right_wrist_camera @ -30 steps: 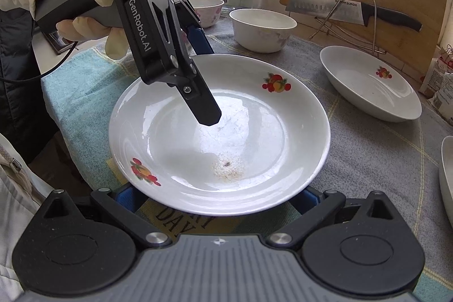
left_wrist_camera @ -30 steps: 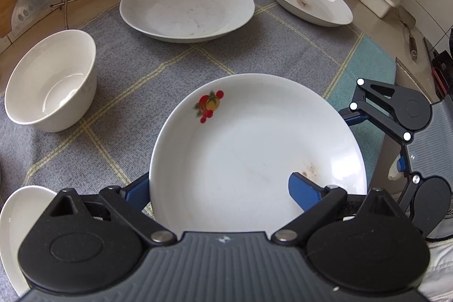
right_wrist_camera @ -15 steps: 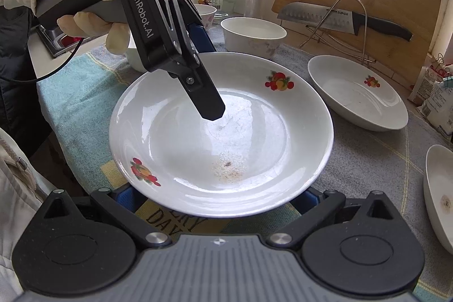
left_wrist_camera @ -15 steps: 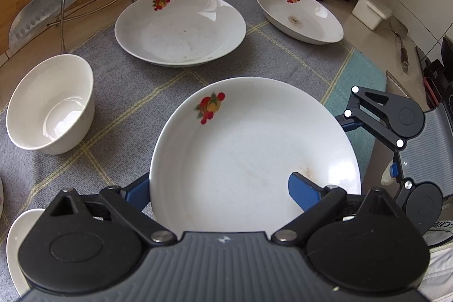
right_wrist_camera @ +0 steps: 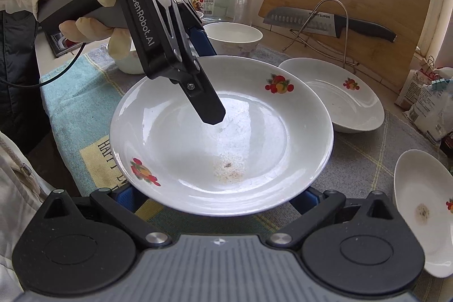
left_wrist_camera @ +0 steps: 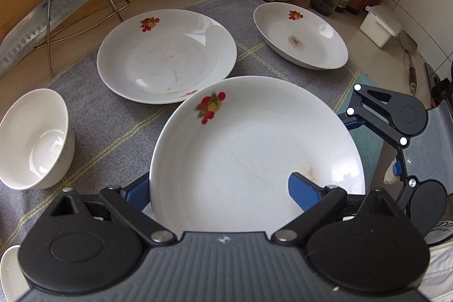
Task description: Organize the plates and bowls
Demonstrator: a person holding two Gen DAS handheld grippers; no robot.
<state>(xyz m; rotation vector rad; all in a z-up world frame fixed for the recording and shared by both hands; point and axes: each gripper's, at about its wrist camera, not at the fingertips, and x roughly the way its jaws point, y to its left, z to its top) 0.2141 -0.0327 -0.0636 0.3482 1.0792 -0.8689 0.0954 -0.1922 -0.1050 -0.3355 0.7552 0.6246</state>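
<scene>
White bowl (left_wrist_camera: 34,137) sits left. The left gripper (left_wrist_camera: 220,188) pinches the fruit-print plate (left_wrist_camera: 254,149) by its rim, above the table (left_wrist_camera: 113,129), probably to stack it on the neighbouring plate (left_wrist_camera: 167,55). The right gripper (right_wrist_camera: 219,194) has its jaws spread wide beneath, likely as a safeguard.

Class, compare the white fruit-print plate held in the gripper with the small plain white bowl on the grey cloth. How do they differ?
The held white fruit-print plate is wide and shallow; the plain white bowl is narrow and deep. The plate is gripped by the left gripper at its rim; the bowl rests on the grey cloth. The plate shows brownish residue. Both are glossy white.
</scene>
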